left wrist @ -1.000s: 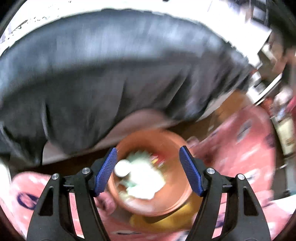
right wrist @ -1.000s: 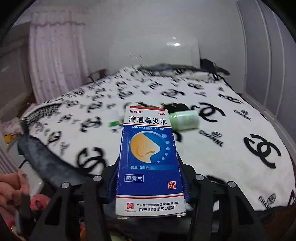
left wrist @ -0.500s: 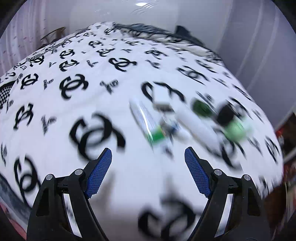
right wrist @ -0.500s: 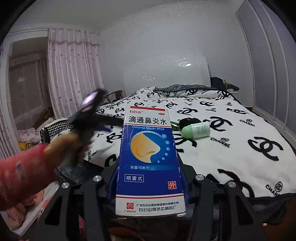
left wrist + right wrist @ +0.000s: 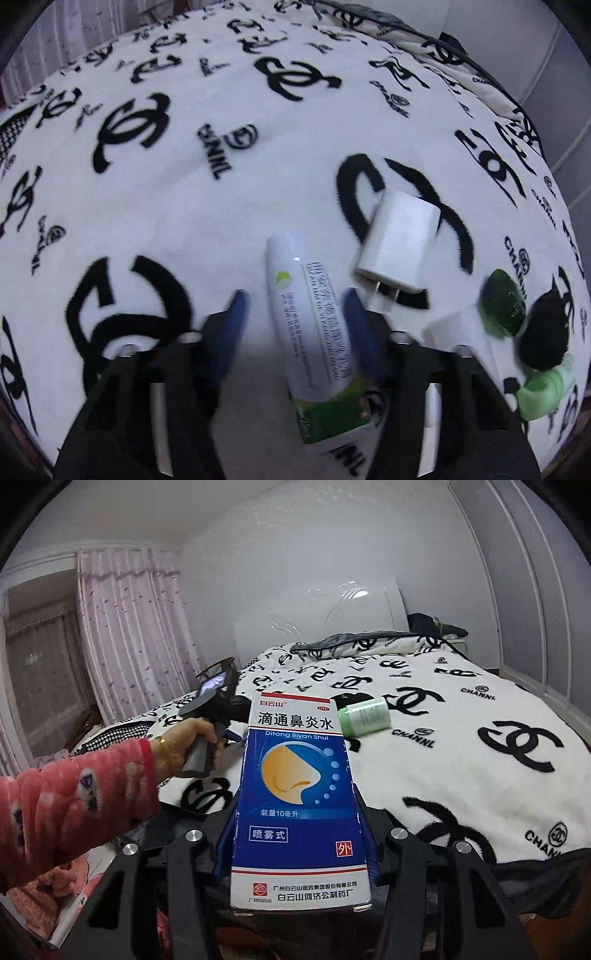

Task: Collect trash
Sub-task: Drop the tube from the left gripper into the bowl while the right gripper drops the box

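Straddling tube (image 5: 314,325): left gripper (image 5: 293,325), unclosed.

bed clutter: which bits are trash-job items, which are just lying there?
Job, judging by looks: blue box held in right gripper; white tube between left gripper fingers; green bottle.

Lying about: charger, blanket, black lump, curtain.

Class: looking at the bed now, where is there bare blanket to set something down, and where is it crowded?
Bare blanket lies left of and beyond the white tube. Crowded: right of the tube, with the charger, green object, black object and green bottle.
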`<state>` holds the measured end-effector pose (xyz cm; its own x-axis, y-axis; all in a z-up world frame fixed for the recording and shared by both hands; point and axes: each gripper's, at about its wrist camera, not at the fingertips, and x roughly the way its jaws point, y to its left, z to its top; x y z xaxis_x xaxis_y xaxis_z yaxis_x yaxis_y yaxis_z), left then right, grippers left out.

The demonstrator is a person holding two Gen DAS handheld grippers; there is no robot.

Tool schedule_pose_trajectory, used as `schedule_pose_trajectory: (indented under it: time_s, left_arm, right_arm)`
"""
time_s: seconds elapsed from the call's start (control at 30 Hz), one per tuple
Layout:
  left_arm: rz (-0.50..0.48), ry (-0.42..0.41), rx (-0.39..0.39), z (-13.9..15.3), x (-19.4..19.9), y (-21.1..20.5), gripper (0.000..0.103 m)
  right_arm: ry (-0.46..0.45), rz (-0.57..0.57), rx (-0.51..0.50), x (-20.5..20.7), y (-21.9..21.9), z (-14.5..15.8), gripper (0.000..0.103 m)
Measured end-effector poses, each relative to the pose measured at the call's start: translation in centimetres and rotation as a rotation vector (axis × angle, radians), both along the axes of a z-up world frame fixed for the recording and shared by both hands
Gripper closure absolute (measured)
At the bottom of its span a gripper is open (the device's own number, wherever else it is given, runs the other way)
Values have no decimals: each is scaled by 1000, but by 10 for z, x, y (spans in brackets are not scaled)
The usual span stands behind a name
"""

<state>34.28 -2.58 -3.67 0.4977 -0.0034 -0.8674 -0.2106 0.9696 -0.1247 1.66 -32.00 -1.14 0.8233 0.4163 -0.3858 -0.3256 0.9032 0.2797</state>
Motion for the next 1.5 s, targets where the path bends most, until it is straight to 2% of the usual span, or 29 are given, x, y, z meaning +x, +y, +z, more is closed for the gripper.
schedule_pose_trajectory:
  time_s: [0.07,0.2,0.4,0.6,0.7,0.83,0.9,1.03,1.17,1.2,1.27,1.43,1.5]
  left_arm:
    - [-26,-31,9,4,-5,2,68]
    - [-62,-73,-22,13,-16,11,70]
    - [-142,-169,-21,58,-48,18,73]
    - [-253,-292,-1,104,-119,25,75]
    - [-317,-329,-11,116,-163,29,75]
    - [-427,-346,-21,114,-225,29,75]
    - [-481,-326,-36,105,-250,29,75]
    - [-567,-239,-74,60,-303,29,75]
    - [-589,-97,-100,-15,-330,31,75]
    - [-585,-72,-106,-29,-332,32,75]
    - [-564,29,-156,-74,-334,36,75]
    - [-524,244,-209,-154,-333,29,75]
    - [-521,333,-180,-180,-329,21,75]
  right_arm:
    - [-10,-12,-15,0,3,0,51]
    - [-17,-2,-12,-4,8,1,51]
    - [-48,13,-20,-14,18,15,51]
    - [-79,50,-33,-34,41,31,51]
    - [-89,72,-51,-46,53,37,51]
    - [-81,103,-74,-63,65,37,51]
    - [-59,125,-91,-72,72,32,51]
    - [31,181,-123,-84,86,10,51]
    - [172,201,-167,-84,105,-29,51]
    - [221,209,-176,-82,111,-42,51]
    - [300,224,-186,-78,121,-65,51]
    - [611,239,-214,-52,145,-147,51]
    - [709,220,-241,-44,152,-176,51]
